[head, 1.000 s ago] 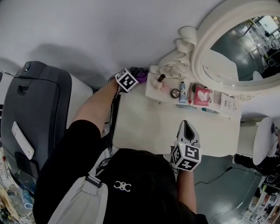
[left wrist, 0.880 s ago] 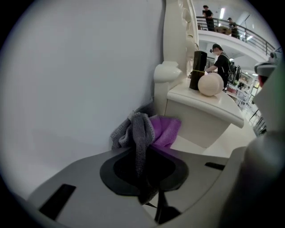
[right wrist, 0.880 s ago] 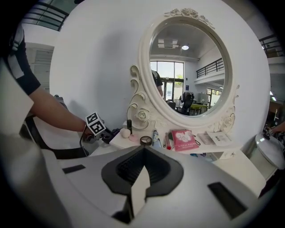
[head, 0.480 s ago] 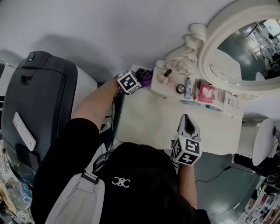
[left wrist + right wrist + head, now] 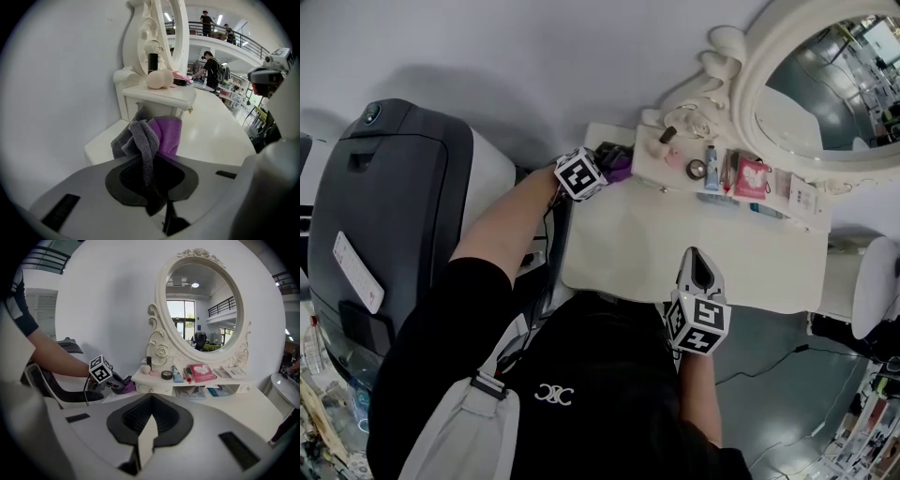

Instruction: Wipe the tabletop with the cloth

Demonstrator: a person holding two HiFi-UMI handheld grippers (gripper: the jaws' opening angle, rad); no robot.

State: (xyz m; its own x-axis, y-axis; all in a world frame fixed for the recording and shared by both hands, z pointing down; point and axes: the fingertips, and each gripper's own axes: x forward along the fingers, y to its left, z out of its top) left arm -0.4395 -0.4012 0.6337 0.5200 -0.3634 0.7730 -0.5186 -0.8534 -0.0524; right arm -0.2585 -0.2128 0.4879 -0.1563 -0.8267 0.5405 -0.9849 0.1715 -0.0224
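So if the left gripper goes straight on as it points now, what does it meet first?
Probably the front of the raised white shelf, just behind the cloth the left gripper holds; depth is unclear.

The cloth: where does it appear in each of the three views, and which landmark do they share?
Head view: cloth at upper centre, in the left hand-held gripper, by the shelf's left end.
Left gripper view: cloth at centre, clamped between the jaws.
Right gripper view: cloth left of centre.
Shared landmark: the white raised shelf.
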